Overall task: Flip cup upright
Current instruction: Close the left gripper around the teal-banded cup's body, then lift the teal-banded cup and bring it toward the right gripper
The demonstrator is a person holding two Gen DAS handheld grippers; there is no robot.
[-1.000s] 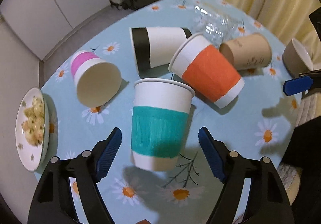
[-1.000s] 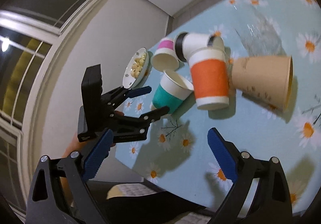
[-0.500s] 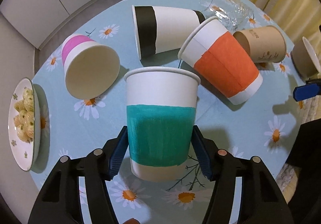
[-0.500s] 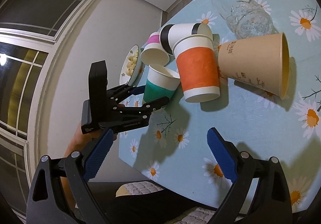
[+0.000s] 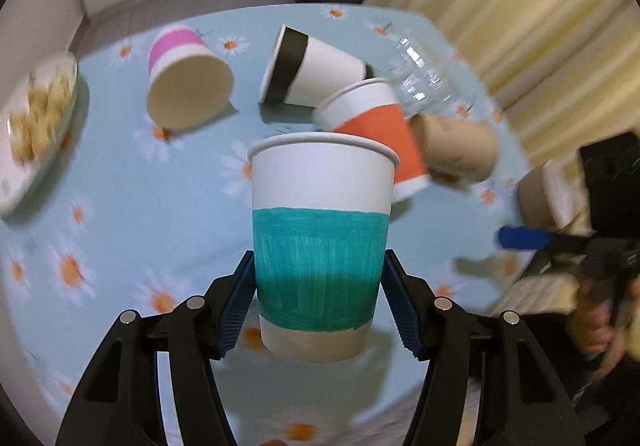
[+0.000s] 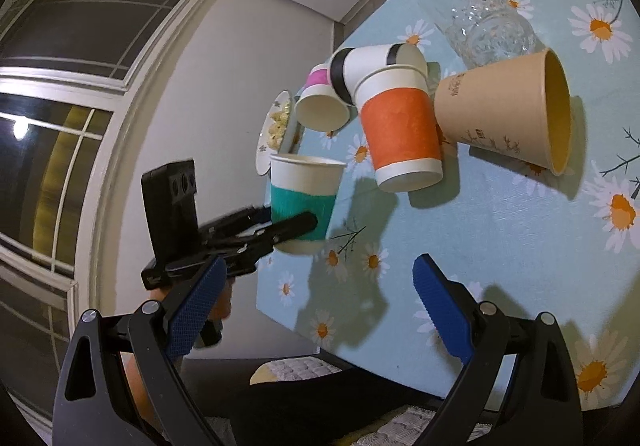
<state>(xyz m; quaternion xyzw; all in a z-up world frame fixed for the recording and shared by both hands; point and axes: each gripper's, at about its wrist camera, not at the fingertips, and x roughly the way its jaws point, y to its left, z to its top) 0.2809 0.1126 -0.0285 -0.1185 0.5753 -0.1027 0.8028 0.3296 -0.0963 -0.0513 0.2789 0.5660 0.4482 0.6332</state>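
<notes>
My left gripper [image 5: 318, 282] is shut on a white paper cup with a teal band [image 5: 320, 238] and holds it upright, lifted off the table; the cup also shows in the right wrist view [image 6: 304, 202]. Behind it lie several cups on their sides: an orange-banded one [image 5: 384, 130], a black-banded one [image 5: 312, 72], a pink-banded one [image 5: 186, 86] and a brown one [image 5: 456, 150]. My right gripper [image 6: 316, 310] is open and empty above the near table edge, with the orange cup [image 6: 400, 130] and brown cup [image 6: 508, 114] ahead of it.
A clear glass [image 5: 420, 82] lies on its side at the back right. A plate of snacks [image 5: 36, 126] sits at the left table edge. A bowl [image 5: 548, 190] stands at the right. The daisy tablecloth [image 6: 500, 238] covers the table.
My left gripper closed on the teal-banded cup and lifted it off the table. My right gripper stayed open and moved little.
</notes>
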